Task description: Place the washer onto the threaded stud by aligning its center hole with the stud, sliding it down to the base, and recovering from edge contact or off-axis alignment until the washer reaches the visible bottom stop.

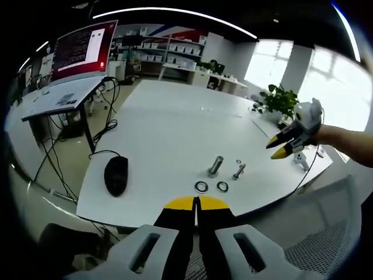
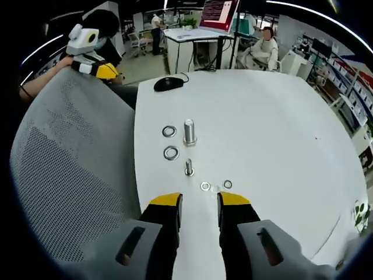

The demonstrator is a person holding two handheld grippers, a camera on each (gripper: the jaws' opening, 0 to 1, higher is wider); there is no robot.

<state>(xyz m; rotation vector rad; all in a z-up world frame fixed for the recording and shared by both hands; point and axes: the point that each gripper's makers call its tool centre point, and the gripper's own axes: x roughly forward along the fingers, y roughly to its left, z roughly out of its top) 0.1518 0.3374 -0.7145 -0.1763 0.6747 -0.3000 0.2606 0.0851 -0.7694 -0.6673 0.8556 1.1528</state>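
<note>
A large threaded stud stands upright on the white table. Two large washers lie flat beside it; in the right gripper view they sit left of the stud. A smaller bolt stands close by, with two tiny washers near it. My left gripper is shut and empty, off the table's edge. My right gripper is open and empty, hovering short of the tiny washers.
A black mouse lies near the table's edge. A mesh chair stands against the table beside the parts. A desk with a red monitor, a potted plant and a seated person are farther off.
</note>
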